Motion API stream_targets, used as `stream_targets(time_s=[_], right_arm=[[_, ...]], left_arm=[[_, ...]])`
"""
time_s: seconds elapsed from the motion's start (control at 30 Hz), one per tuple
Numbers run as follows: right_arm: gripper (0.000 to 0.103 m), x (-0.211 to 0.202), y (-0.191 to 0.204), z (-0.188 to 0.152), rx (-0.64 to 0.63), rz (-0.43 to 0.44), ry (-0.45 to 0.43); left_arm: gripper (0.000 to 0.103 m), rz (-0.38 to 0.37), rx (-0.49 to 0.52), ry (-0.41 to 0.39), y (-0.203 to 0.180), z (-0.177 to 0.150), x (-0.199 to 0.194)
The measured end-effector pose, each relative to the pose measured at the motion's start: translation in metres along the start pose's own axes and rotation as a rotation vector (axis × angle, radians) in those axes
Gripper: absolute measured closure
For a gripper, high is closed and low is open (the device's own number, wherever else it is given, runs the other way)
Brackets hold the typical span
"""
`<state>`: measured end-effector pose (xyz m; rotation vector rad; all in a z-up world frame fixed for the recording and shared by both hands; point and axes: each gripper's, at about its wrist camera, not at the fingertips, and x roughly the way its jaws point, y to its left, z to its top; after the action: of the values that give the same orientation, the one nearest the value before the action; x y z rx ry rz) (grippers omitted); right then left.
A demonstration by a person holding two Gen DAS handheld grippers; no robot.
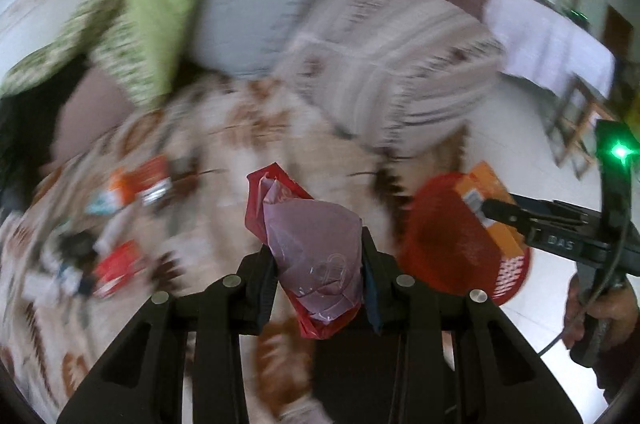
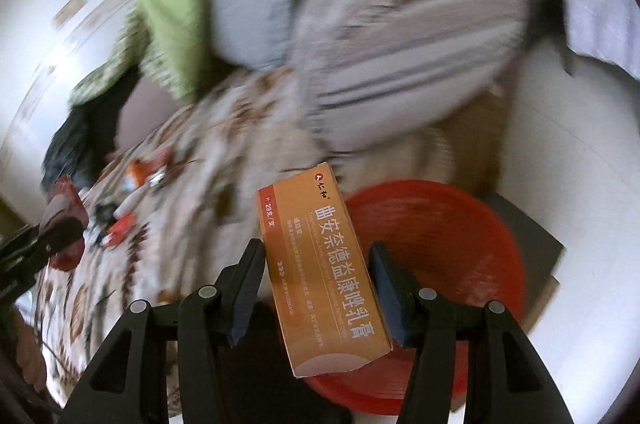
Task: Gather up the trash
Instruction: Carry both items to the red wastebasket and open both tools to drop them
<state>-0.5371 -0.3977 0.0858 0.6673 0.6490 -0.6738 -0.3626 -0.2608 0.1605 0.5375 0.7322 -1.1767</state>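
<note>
Left wrist view: left gripper (image 1: 318, 264) clenched on a crumpled red wrapper (image 1: 308, 244), thin crinkled film with a pale pink inner face, pinched upright between the black fingers. Right gripper (image 1: 490, 209) at frame right, grasping an orange carton (image 1: 486, 201) in front of a round red mesh basket (image 1: 452, 244); a hand (image 1: 600, 312) gripped its handle.

Right wrist view: right gripper (image 2: 318, 288) clamped on the orange carton (image 2: 320, 272), a long rectangular cardboard box, smooth, printed with white characters, tilted slightly. Red basket (image 2: 448, 248) just behind and below it, ribbed plastic, standing on the white floor (image 2: 580, 183) beside the bed. Patterned bedspread (image 2: 192, 183), cream with brown motifs, carried scattered small packets (image 2: 136, 195), blurred. Folded striped, grey and green bedding (image 2: 360, 35) piled behind.
</note>
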Motion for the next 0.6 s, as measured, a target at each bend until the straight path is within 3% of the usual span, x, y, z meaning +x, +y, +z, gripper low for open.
stream_targets(time_s=[0.27, 0.3, 0.4, 0.47, 0.53, 0.6], right_arm=[[0.046, -0.009, -0.059, -0.001, 0.109, -0.053, -0.012], [0.045, -0.009, -0.062, -0.001, 0.114, -0.057, -0.015], [0.044, -0.008, -0.07, 0.001, 0.133, -0.067, -0.022], [0.041, -0.006, -0.076, 0.001, 0.153, -0.057, -0.016], [0.029, -0.004, -0.077, 0.001, 0.164, -0.05, -0.015], [0.027, -0.002, -0.077, 0.001, 0.167, -0.051, -0.017]], left_arm=[[0.065, -0.223, 0.053, 0.091, -0.075, 0.028, 0.068], [0.061, -0.247, 0.046, 0.098, -0.08, 0.029, 0.076], [0.035, -0.304, 0.028, 0.113, -0.085, 0.03, 0.088], [0.034, -0.313, 0.029, 0.113, -0.088, 0.031, 0.09], [0.031, -0.306, 0.033, 0.113, -0.088, 0.031, 0.091], [0.026, -0.301, 0.026, 0.106, -0.085, 0.03, 0.089]])
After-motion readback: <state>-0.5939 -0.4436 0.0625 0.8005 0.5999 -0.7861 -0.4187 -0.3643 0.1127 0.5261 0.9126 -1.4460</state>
